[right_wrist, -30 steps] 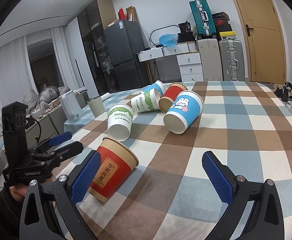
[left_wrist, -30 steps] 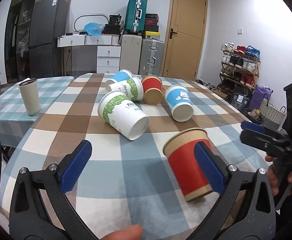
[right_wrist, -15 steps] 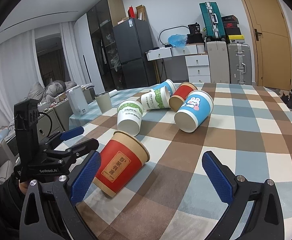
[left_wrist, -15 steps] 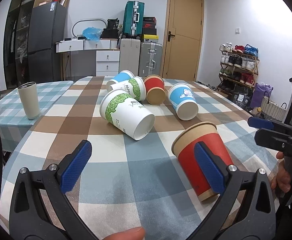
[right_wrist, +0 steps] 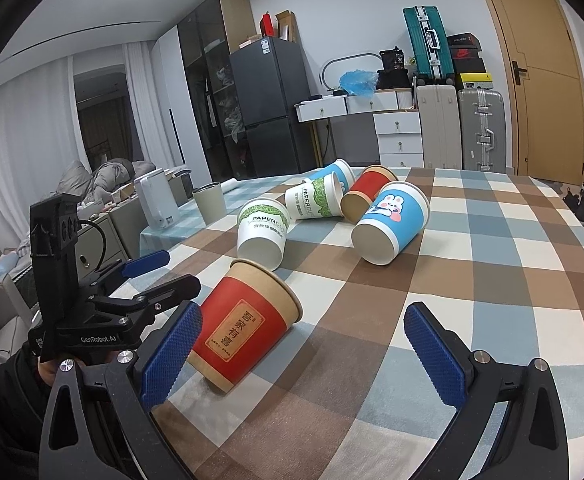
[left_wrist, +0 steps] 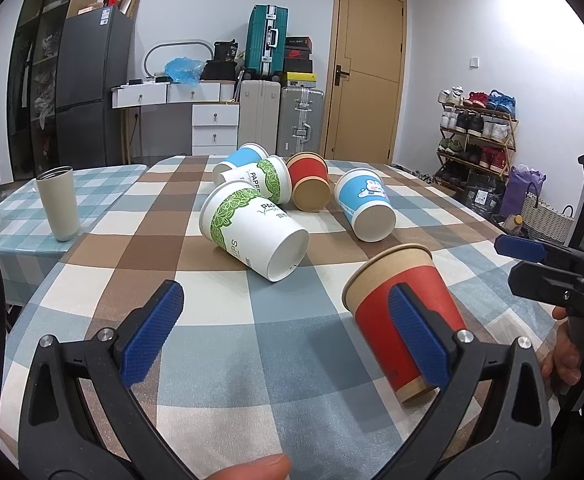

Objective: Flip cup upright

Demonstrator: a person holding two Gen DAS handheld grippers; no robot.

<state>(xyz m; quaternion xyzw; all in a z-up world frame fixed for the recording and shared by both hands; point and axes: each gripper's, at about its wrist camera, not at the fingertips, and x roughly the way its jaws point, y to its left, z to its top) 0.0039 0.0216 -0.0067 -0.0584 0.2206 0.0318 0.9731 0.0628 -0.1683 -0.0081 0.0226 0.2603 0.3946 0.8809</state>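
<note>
A red and kraft paper cup [left_wrist: 401, 308] lies on its side near the front edge of the checked table [left_wrist: 252, 340], mouth pointing away. It also shows in the right wrist view [right_wrist: 248, 320]. My left gripper [left_wrist: 288, 336] is open and empty, its right finger in front of the cup. My right gripper [right_wrist: 303, 356] is open and empty, its left finger beside the cup's base. Each gripper shows in the other's view: the right one [left_wrist: 547, 264], the left one [right_wrist: 148, 276].
Several more paper cups lie on their sides mid-table: a white and green one [left_wrist: 252, 232], a blue one [left_wrist: 365, 204], another red one [left_wrist: 309, 186]. A beige tumbler [left_wrist: 58, 202] stands on a side table at left. Suitcases and a door stand behind.
Both grippers have tilted and shifted slightly; the red cup now sits a little farther right in the left wrist view. Both stay open; the cup lies on its side throughout.
</note>
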